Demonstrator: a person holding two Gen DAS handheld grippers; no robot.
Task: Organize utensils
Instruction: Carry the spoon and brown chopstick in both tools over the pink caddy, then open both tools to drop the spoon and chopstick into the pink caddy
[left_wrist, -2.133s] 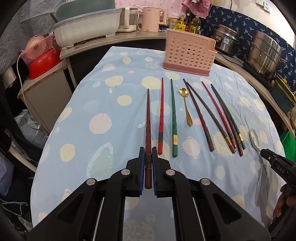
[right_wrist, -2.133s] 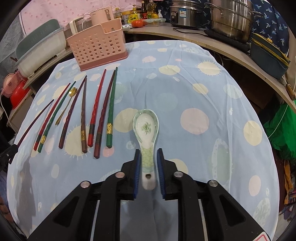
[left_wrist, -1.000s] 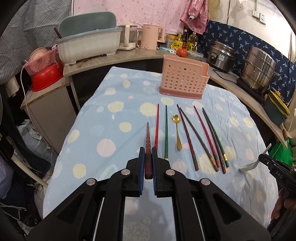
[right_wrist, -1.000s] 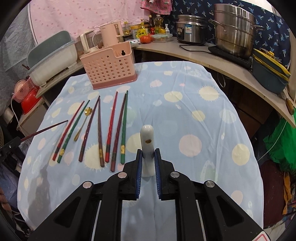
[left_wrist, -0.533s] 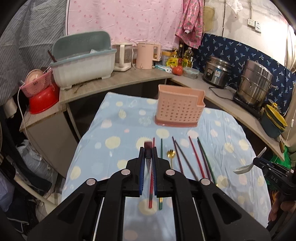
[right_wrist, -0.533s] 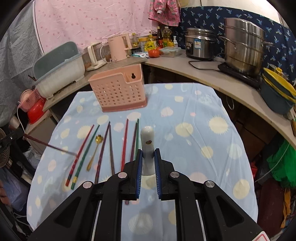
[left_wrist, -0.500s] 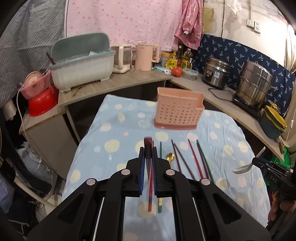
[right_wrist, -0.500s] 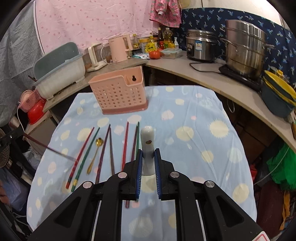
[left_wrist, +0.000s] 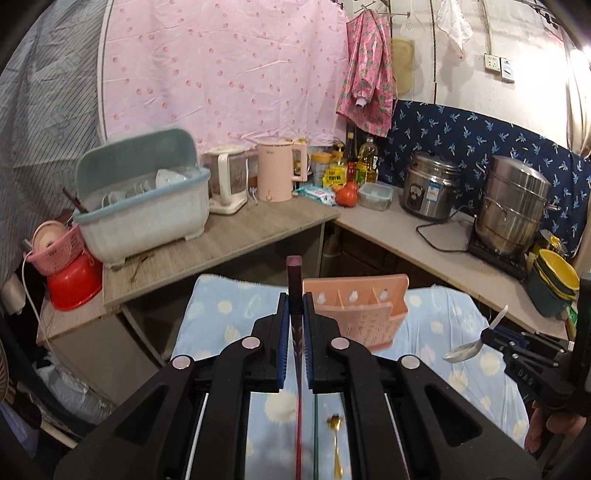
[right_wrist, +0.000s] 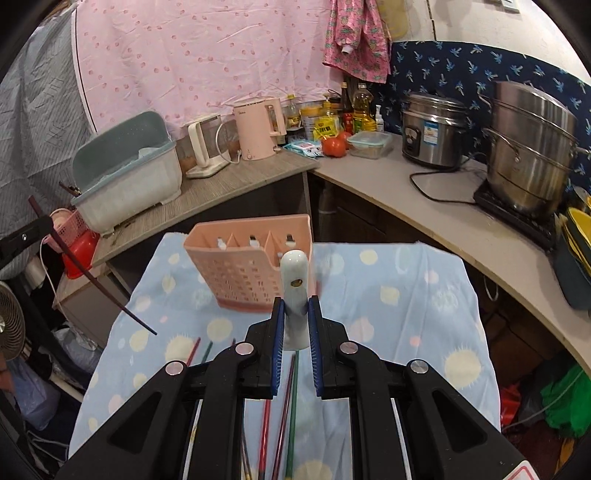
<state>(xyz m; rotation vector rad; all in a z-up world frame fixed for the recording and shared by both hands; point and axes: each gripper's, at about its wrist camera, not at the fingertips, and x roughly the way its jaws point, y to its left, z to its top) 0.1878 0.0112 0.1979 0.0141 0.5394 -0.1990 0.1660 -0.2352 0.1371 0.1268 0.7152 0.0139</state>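
Left gripper (left_wrist: 295, 325) up in the air, jaws clamped on a dark red chopstick (left_wrist: 294, 280), thick end poking out ahead, right in front of the pink utensil caddy (left_wrist: 364, 314). Right gripper (right_wrist: 295, 325) up too, jaws tight on the white ceramic spoon (right_wrist: 294, 291) by its handle, caddy just behind. Down on the blue dotted tablecloth (right_wrist: 406, 295) over the worktop lie the other chopsticks (right_wrist: 288, 417) and a small gold spoon (left_wrist: 336, 439).

No legible text or labels
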